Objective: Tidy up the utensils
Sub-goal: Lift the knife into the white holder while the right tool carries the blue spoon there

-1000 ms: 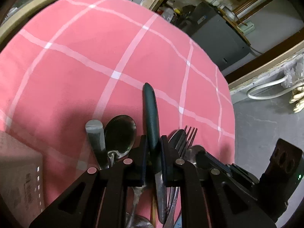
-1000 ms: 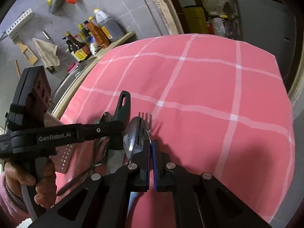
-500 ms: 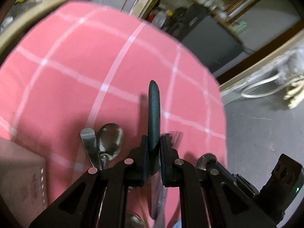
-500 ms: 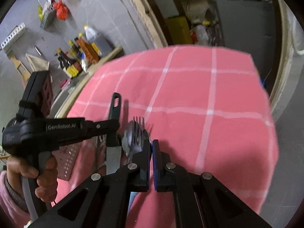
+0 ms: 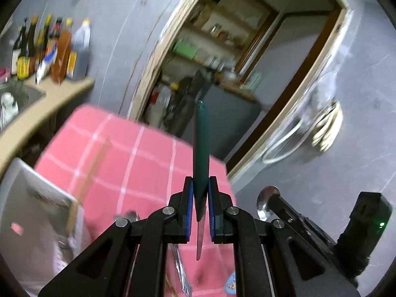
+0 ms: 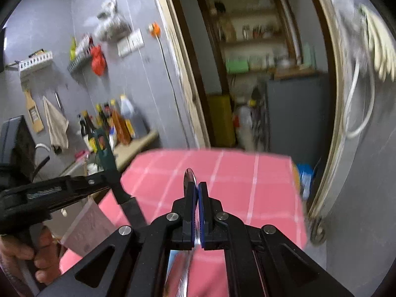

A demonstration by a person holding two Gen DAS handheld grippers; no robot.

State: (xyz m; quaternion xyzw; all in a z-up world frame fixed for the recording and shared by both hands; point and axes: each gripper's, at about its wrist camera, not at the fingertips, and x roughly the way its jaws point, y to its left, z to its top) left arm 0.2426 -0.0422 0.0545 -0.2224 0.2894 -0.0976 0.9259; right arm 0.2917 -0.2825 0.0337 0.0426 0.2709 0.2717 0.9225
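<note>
My left gripper is shut on a knife with a dark green handle, lifted above the pink checked tablecloth, handle pointing forward, blade hanging back. The knife also shows in the right wrist view, held by the left gripper. My right gripper is shut on a metal spoon, lifted above the cloth; the spoon bowl shows in the left wrist view. Other metal utensils lie on the cloth below my left gripper.
A grey perforated utensil holder stands at the table's left edge, also in the right wrist view. A counter with sauce bottles and a sink lies to the left. A doorway with shelves is beyond the table.
Both grippers have lifted up from the pile, the left carrying the green-handled knife and the right carrying the spoon. The views now tilt up toward the wall and doorway.
</note>
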